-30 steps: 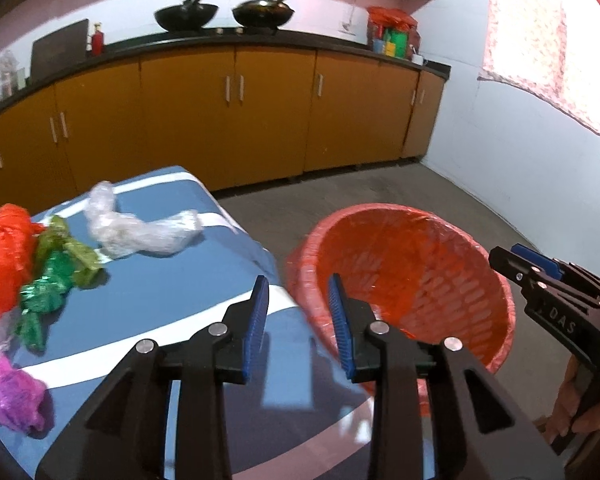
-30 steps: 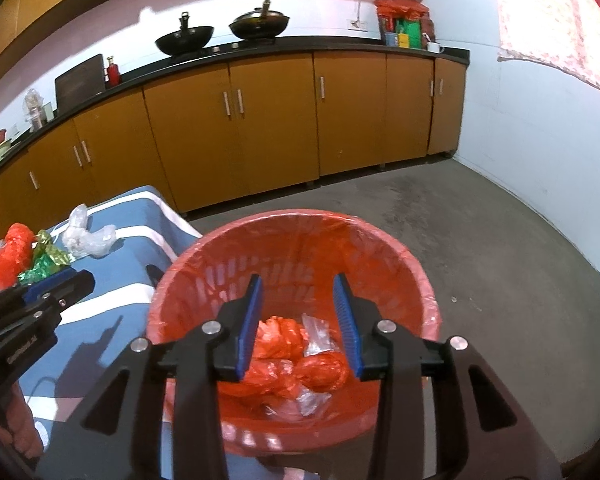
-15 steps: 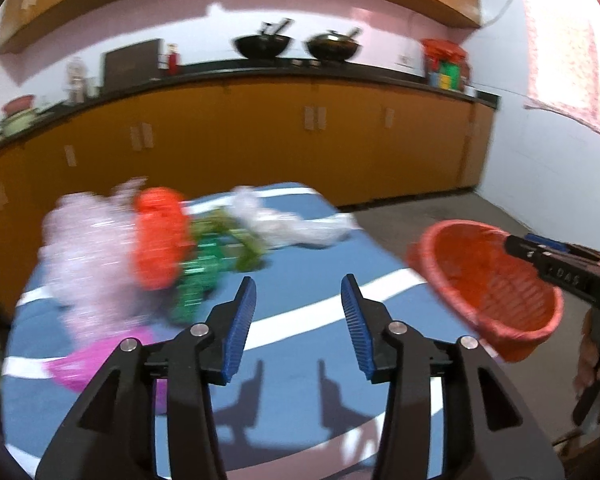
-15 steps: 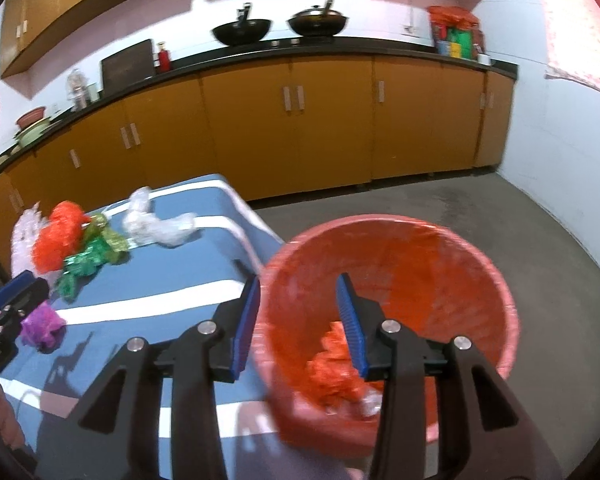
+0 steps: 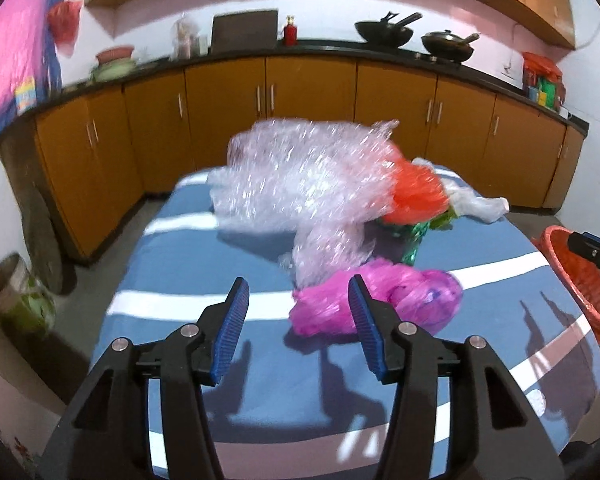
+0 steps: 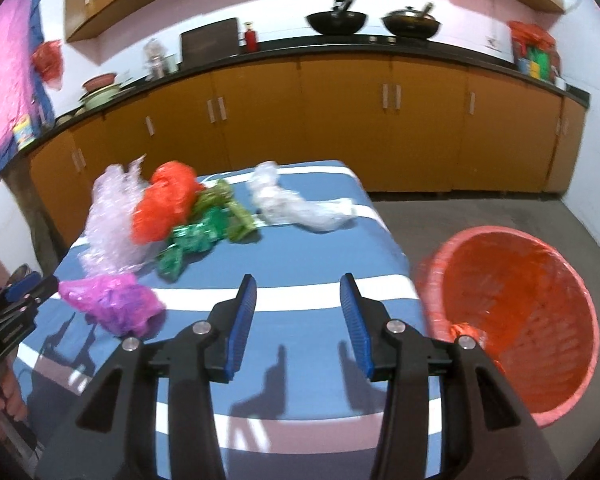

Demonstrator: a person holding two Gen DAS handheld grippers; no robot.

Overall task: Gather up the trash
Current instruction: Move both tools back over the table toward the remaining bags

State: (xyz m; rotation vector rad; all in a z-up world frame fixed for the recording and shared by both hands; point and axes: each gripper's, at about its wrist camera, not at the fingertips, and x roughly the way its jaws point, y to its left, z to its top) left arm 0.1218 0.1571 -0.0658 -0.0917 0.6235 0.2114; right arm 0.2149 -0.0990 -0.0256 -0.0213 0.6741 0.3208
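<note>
**Operator:** Plastic is heaped on my blue striped table (image 6: pixel 308 264): a clear crinkled sheet (image 5: pixel 300 184), an orange bag (image 6: pixel 164 204), green wrappers (image 6: pixel 196 236), a white bag (image 6: pixel 296 204) and a pink bag (image 5: pixel 384 300) nearest me.

**Colleague:** And your tongs?

**Operator:** My left gripper (image 5: pixel 298 320) is released; its jaws have just been opening. The pink bag sits just past the right pad, partly behind it, not pinched. My right gripper (image 6: pixel 298 320) has likewise just been spreading, with only tablecloth showing between the blue pads (image 6: pixel 242 324).

**Colleague:** Where's the bin?

**Operator:** My orange basket (image 6: pixel 516 304) stands on the floor, just beside the table's right edge, tilted towards me, with orange plastic (image 6: pixel 466 330) low inside.
</note>
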